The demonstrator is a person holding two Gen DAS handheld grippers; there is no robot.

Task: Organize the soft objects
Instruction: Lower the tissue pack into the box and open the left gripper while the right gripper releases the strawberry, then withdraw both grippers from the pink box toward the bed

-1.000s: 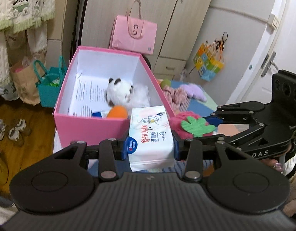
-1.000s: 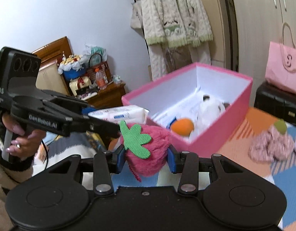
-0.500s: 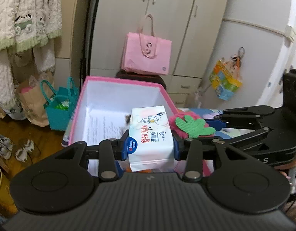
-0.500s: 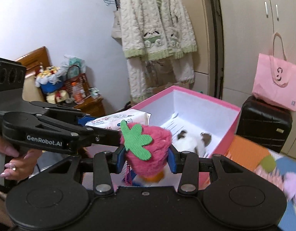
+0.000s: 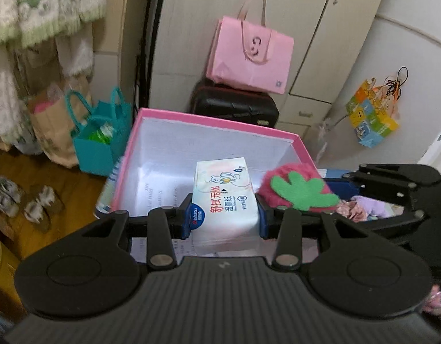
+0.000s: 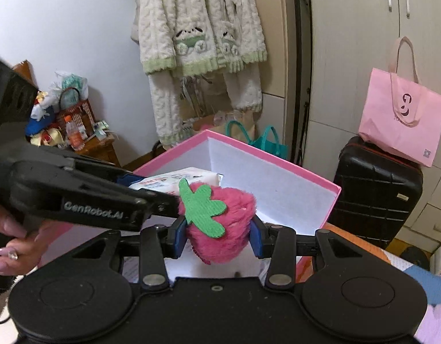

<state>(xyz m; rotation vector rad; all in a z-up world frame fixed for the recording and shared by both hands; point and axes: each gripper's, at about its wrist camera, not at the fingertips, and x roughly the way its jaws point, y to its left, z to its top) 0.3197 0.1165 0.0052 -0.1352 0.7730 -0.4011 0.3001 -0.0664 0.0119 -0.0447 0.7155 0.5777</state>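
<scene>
Over the past second both loads have travelled from short of the pink box (image 5: 214,127) to a spot above its open mouth: earlier the box lay ahead with a white plush and an orange ball plain to see on its floor, whereas now the near rim has dropped out of the left wrist view and only the far walls and white lining show beyond the tongs. I judge this to be the end of the carry, with release into the box the step that remains. The left tongs (image 5: 224,215) are clamped on the tissue pack (image 5: 223,192), its printed face up, hanging over the box interior. The right tongs (image 6: 219,236) are clamped on the plush strawberry (image 6: 220,218), green leaf toward the camera, just beside the tissue pack and likewise over the box, nearer its right-hand wall. Both pairs of tongs point forward and slope downward into the box, side by side, with a hand (image 6: 16,246) gripping the left handle.
</scene>
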